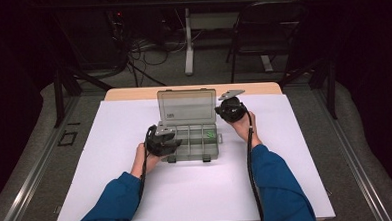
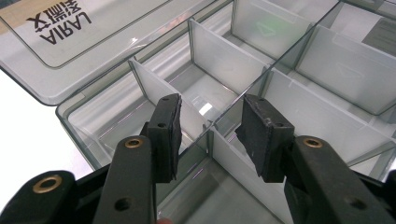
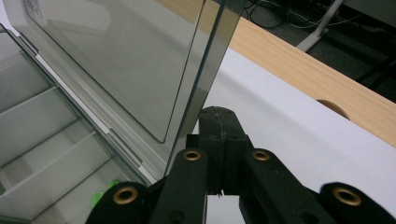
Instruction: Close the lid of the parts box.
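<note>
Clear plastic box [image 1: 190, 141] lies crosswise, lid [image 1: 187, 106] upright.

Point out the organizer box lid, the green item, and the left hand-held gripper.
Organizer box lid [image 1: 186, 106]: high view, centre of the panel.
Green item [image 1: 209, 135]: high view, its middle.
Left hand-held gripper [image 2: 210, 122]: left gripper view, midway between fingertips.

It looked like a lab or recording room: dark curtains walled the space, tangled cables [image 1: 141, 53] lay on grey carpet at upper centre, a folding chair [image 1: 260, 32] stood upper right, and metal rails [image 1: 31, 172] framed the table [image 1: 137, 193].
</note>
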Tool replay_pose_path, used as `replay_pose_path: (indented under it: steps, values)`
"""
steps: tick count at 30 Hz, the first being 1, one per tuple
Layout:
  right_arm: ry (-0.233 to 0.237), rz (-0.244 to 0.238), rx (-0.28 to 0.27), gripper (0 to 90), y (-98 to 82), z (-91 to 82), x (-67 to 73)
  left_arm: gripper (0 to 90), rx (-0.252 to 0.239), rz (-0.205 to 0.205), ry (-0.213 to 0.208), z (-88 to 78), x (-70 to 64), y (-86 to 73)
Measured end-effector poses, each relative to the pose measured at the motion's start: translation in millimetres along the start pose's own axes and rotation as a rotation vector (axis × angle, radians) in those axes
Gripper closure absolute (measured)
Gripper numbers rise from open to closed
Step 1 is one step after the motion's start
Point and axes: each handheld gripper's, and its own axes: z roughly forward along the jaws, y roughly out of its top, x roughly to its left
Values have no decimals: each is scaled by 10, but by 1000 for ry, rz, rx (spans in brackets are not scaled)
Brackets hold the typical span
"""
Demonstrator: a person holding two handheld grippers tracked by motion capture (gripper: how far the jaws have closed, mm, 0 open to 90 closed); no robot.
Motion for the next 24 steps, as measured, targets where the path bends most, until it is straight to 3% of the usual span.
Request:
replay_pose_path:
  steps: [24]
  values:
    - [14, -27, -94, 900, 54, -206, 26, 584, -10, -11, -4, -3, 7, -9]
